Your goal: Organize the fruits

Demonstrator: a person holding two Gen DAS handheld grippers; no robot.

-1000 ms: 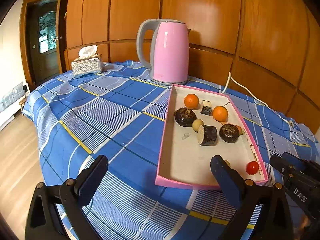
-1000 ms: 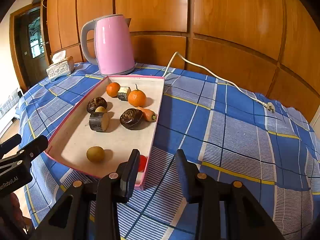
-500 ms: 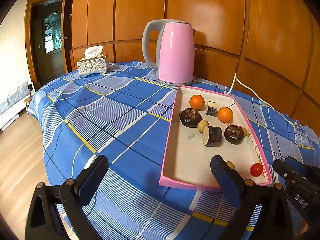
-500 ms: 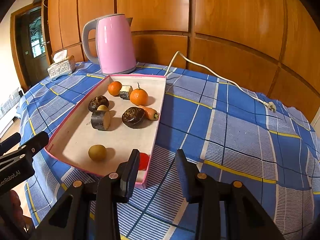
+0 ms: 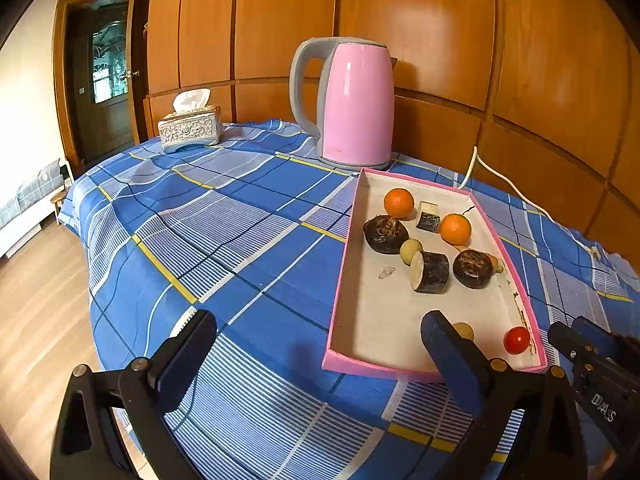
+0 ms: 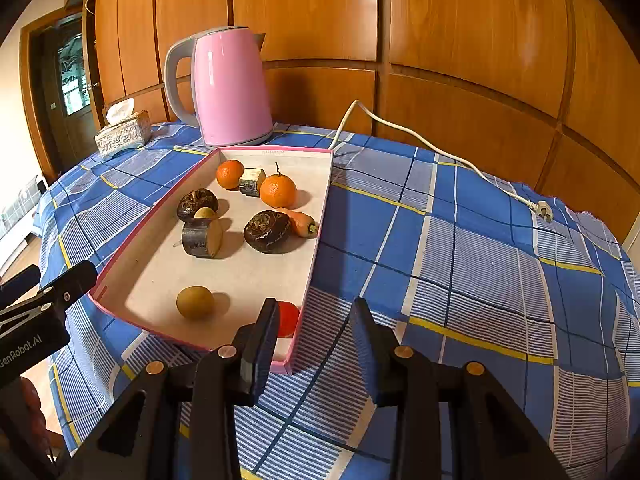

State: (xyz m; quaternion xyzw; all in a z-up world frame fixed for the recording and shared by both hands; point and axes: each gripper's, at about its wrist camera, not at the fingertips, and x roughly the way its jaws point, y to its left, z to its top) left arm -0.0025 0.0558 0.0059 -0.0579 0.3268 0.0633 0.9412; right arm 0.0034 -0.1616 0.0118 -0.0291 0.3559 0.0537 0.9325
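Fruit is lying loose inside the pink tray [image 6: 320,216], and both tongs are hovering short of its near edge, holding nothing; the left gripper [image 5: 318,354] is standing wide open, the right gripper [image 6: 314,340] narrower but still parted. Whether the sorting is ahead or finished, I cannot judge; any pick should be coming down over a single piece with the fingers straddling it, since round pieces are likely to roll.

Counting what is sitting in the tray: two oranges [image 6: 278,190], two dark round fruits [image 6: 267,231], two brown cut chunks [image 6: 202,238], two small yellowish balls [image 6: 195,302], one carrot [image 6: 302,222], one red tomato [image 5: 517,340]; one pink kettle [image 5: 352,100] is standing behind.
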